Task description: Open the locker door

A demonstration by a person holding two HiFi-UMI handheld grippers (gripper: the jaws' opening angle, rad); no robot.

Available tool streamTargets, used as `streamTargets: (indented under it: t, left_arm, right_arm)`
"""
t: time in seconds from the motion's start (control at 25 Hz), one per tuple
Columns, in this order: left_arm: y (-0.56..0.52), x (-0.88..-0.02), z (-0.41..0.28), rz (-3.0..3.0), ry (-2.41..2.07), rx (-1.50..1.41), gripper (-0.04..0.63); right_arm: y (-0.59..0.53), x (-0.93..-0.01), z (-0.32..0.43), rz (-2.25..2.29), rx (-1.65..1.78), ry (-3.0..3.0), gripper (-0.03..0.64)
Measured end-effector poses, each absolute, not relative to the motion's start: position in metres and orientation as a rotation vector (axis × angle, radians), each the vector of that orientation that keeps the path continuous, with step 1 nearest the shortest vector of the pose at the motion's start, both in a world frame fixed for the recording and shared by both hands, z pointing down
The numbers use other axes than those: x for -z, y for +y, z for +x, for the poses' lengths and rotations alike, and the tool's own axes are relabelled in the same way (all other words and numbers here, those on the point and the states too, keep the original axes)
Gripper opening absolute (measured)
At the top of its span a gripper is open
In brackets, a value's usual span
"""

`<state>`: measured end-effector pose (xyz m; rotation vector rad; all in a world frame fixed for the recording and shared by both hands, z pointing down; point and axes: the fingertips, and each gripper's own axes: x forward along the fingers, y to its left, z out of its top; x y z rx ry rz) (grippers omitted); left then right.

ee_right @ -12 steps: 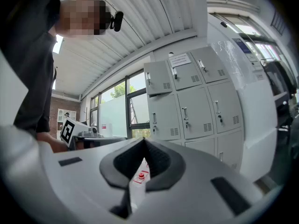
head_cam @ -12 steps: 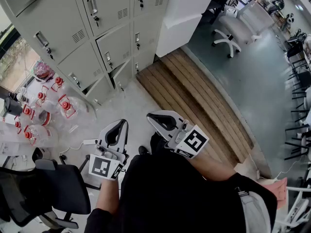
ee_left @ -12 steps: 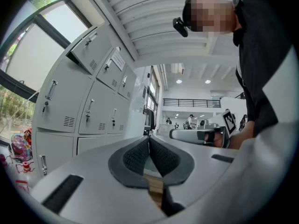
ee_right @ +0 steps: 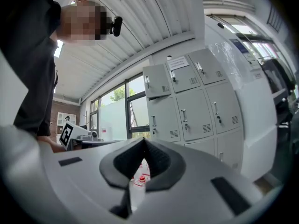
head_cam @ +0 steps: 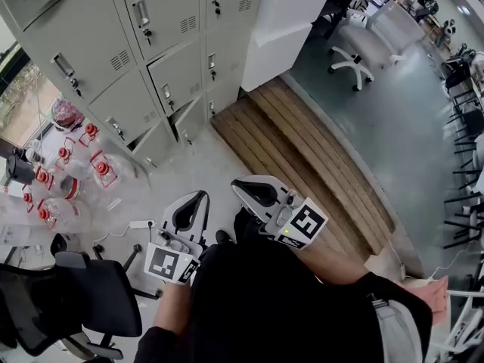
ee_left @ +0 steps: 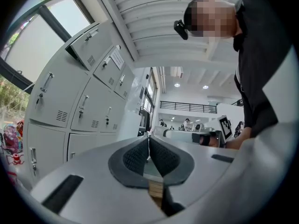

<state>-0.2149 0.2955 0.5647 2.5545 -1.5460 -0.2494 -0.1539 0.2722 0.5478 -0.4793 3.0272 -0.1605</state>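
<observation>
Lockers (head_cam: 98, 44) fill the upper left; left claw (head_cam: 198, 196) and right claw (head_cam: 237, 182), both closed and empty, hang well short (lower centre). Risk: shut claws would slip off a small door handle (head_cam: 141, 11).

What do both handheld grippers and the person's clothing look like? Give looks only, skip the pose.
Both the left gripper and right gripper are light grey plastic shells with dark textured rubber pads. Each carries a white cube printed with black square markers. The person wears a black top.
</observation>
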Motion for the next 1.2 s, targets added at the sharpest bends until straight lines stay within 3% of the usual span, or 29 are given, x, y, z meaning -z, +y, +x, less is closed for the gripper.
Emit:
streamTargets:
  t: [1.2]
  left_arm:
    - [0.228, -0.569, -0.146, 2.643, -1.302, 0.242, 0.017]
  right_arm:
    - [0.2, -0.544, -0.092, -0.63, 0.22, 2.9, 0.012]
